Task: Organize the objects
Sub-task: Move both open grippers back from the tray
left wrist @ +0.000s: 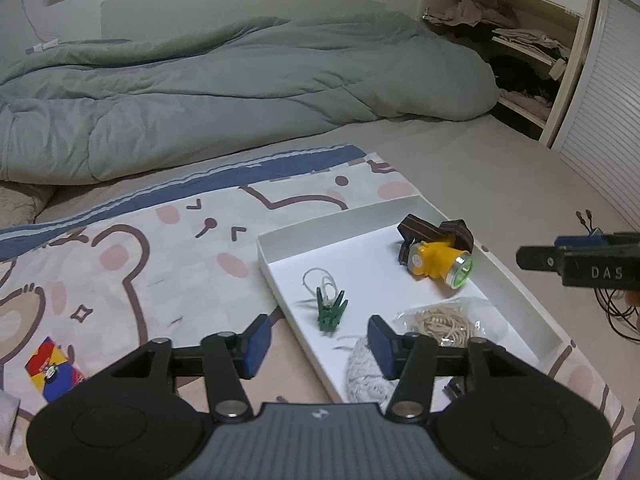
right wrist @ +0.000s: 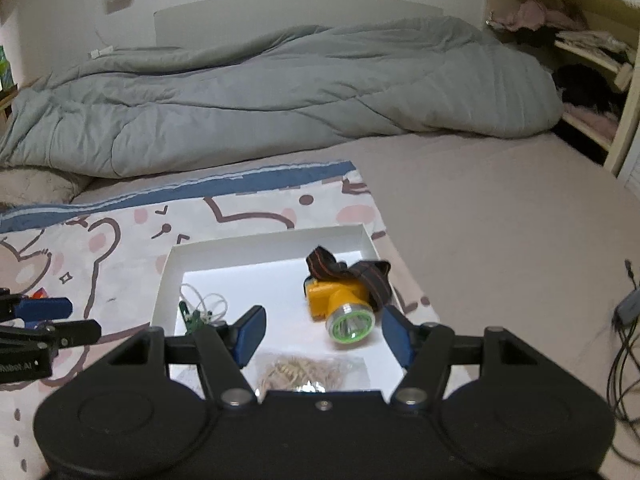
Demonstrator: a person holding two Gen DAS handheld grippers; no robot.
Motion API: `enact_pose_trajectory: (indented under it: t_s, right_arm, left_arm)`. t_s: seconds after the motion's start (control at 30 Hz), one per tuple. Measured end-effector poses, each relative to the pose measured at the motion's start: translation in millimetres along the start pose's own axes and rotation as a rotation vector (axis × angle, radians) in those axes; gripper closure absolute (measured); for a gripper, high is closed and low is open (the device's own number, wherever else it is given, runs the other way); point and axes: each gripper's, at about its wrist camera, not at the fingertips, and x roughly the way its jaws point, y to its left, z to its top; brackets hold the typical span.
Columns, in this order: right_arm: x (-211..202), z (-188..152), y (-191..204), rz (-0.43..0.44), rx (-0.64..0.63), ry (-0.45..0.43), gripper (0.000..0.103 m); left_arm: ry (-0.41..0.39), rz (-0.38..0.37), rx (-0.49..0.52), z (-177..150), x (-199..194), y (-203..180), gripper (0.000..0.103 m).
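A shallow white tray [left wrist: 276, 248] [right wrist: 172, 276] lies on a bear-print mat. In it are a yellow headlamp [left wrist: 438, 260] [right wrist: 340, 300] with a striped strap, green clothes pegs [left wrist: 331, 312] [right wrist: 194, 320] tied to white string, a clear bag of rubber bands [left wrist: 440, 324] [right wrist: 300, 372], and a white knitted piece [left wrist: 366, 376] at the near end. My left gripper [left wrist: 318, 346] hangs open above the tray's near left part with nothing between its pads. My right gripper [right wrist: 324, 336] is open and empty too, just short of the headlamp; it also shows as the right gripper [left wrist: 576, 264] at the edge of the left wrist view.
A red, yellow and blue card [left wrist: 52, 368] lies on the mat [left wrist: 160, 248] left of the tray. A rumpled grey duvet [left wrist: 240, 76] fills the back of the bed. Shelves with clothes [left wrist: 520, 40] stand at the far right. Dark cables [right wrist: 624, 344] trail on the sheet to the right.
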Motion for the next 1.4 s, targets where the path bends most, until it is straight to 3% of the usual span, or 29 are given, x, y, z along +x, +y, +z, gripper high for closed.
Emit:
enact_pose_trajectory:
  t_s: [0.07, 0.13, 0.2, 0.4, 0.6, 0.97, 1.4]
  right_arm:
    - [-4, -6, -1, -0.005, 0.006, 0.005, 0.036]
    - [-7, -13, -2, -0.017, 0.007, 0.009, 0.031]
    - [-9, -19, -3, -0.026, 0.005, 0.006, 0.027]
    - [-14, -32, -4, -0.033, 0.006, -0.017, 0.009]
    - [-14, -39, 1, -0.031, -0.005, -0.025, 0.000]
    - [-7, -34, 7, -0.057, 0.028, -0.034, 0.000]
    - [4, -23, 51, -0.026, 0.021, -0.026, 0.000]
  left_arm:
    - [-0.004, 0.001, -0.005, -2, -5, 2, 0.035]
    - [-0.014, 0.015, -0.012, -3, -10, 3, 0.017]
    - [-0.028, 0.034, -0.024, -5, -15, 3, 0.010]
    - [-0.032, 0.068, -0.031, -10, -17, 4, 0.003]
    - [-0.027, 0.088, -0.017, -14, -13, 5, 0.001]
    - [-0.043, 0.115, -0.071, -14, -19, 26, 0.000]
    - [-0.052, 0.209, -0.146, -23, -41, 90, 0.000]
